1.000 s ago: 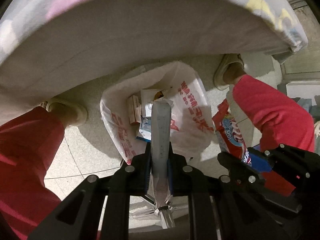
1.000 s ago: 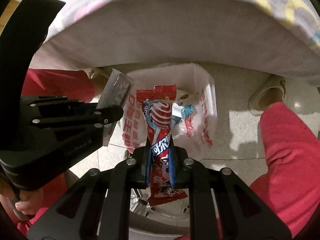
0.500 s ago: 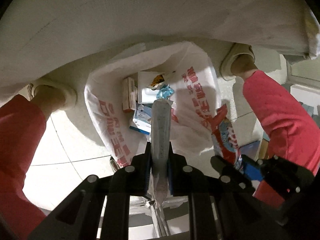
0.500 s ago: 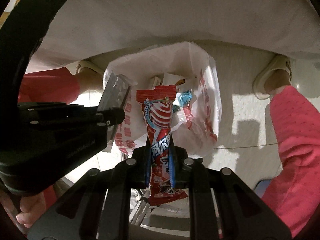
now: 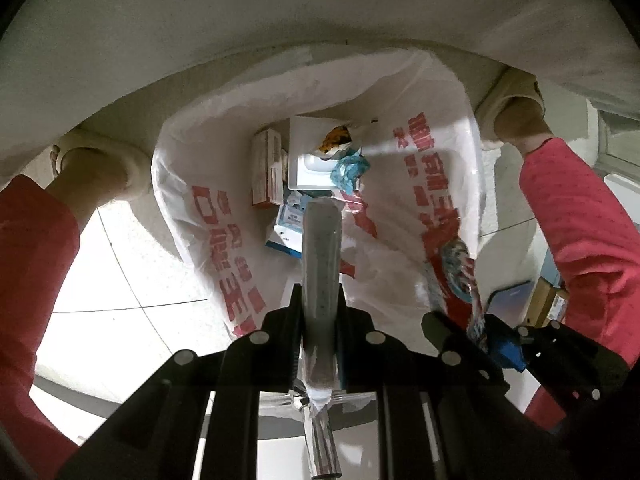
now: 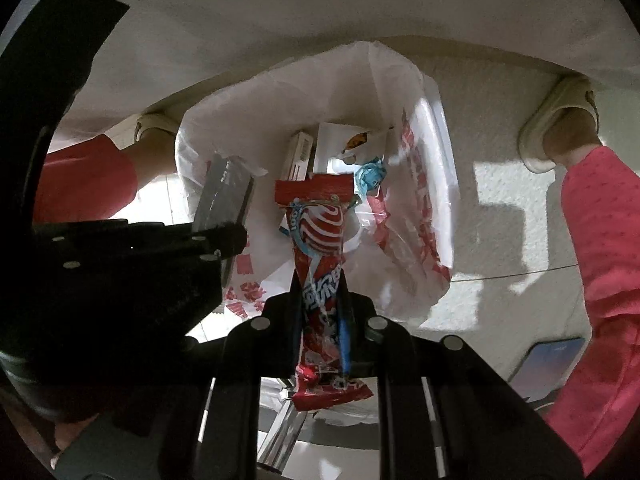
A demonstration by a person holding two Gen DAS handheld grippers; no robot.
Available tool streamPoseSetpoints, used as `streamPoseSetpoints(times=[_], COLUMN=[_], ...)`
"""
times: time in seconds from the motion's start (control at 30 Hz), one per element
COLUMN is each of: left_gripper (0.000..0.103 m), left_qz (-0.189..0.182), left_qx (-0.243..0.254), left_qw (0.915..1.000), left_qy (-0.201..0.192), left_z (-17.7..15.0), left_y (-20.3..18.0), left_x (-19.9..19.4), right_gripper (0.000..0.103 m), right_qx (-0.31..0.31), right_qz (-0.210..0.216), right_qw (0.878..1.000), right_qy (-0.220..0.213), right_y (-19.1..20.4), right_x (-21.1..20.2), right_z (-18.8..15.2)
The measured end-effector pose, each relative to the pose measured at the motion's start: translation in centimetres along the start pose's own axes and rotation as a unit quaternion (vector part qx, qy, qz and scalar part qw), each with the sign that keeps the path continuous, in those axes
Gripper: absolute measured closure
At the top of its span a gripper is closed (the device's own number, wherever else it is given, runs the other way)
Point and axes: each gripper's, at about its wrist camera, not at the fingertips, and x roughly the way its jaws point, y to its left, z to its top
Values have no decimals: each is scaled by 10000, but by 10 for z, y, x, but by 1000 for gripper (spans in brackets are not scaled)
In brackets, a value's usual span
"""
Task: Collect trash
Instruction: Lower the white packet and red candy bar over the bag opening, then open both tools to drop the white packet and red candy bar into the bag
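A white plastic bag (image 5: 224, 208) with red print stands open on the floor under a table edge; small boxes, a white tray and a blue wrapper (image 5: 349, 170) lie inside. My left gripper (image 5: 320, 300) is shut on a grey flat wrapper (image 5: 322, 256) that hangs over the bag's mouth. My right gripper (image 6: 320, 300) is shut on a red candy wrapper (image 6: 320, 240), also over the bag (image 6: 424, 208). In the right wrist view the left gripper (image 6: 224, 236) with its grey wrapper (image 6: 224, 192) shows at left; the right one's red wrapper (image 5: 456, 276) shows at right in the left wrist view.
The table's pale underside (image 5: 280, 40) arches close above the bag. A person's legs in red trousers (image 5: 580, 240) and beige slippers (image 5: 508, 112) stand on both sides of the bag. A chrome chair base (image 5: 320, 440) is below. Boxes (image 5: 548, 304) lie at the right.
Both grippers have sunk toward the bag, which now looks larger and nearer in both views. Each still grips its wrapper as before.
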Motion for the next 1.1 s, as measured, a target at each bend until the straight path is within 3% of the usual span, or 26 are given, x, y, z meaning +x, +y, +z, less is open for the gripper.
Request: streamPoseSetpoints(times=[0.23, 0.3, 0.33, 0.43, 0.5, 0.53, 0.57, 0.67, 0.83, 1.1], left_gripper=[88, 80, 71, 64, 55, 44, 40, 34, 23, 17], left_qz=[59, 19, -3, 88, 95, 37, -31, 28, 62, 55], left_qx=[-87, -132, -132, -145, -195, -216, -241, -213, -227, -497], left_qw=[9999, 9998, 9998, 9997, 9996, 9996, 9995, 9997, 9997, 9978], left_qy=[72, 121, 149, 152, 184, 188, 188, 148, 49, -426], left_z=[4, 4, 5, 5, 5, 5, 5, 2, -7, -32], left_y=[2, 4, 4, 5, 7, 9, 10, 10, 11, 27], left_x=[7, 10, 11, 12, 13, 13, 12, 7, -5, -41], right_gripper=[87, 76, 67, 66, 66, 65, 59, 47, 41, 28], right_qx=[32, 47, 42, 7, 29, 42, 57, 81, 177, 227], right_qz=[124, 195, 213, 117, 86, 109, 114, -1, -156, -471], right_qw=[9999, 9998, 9997, 9999, 9999, 9999, 9999, 10000, 9997, 9968], right_qy=[50, 71, 77, 82, 103, 102, 93, 38, -43, -598], right_y=[-4, -4, -5, -2, -3, -2, -2, -3, -6, -8], right_x=[2, 2, 1, 3, 4, 5, 4, 0, -8, -53], right_z=[2, 3, 3, 4, 4, 4, 4, 3, -3, -20])
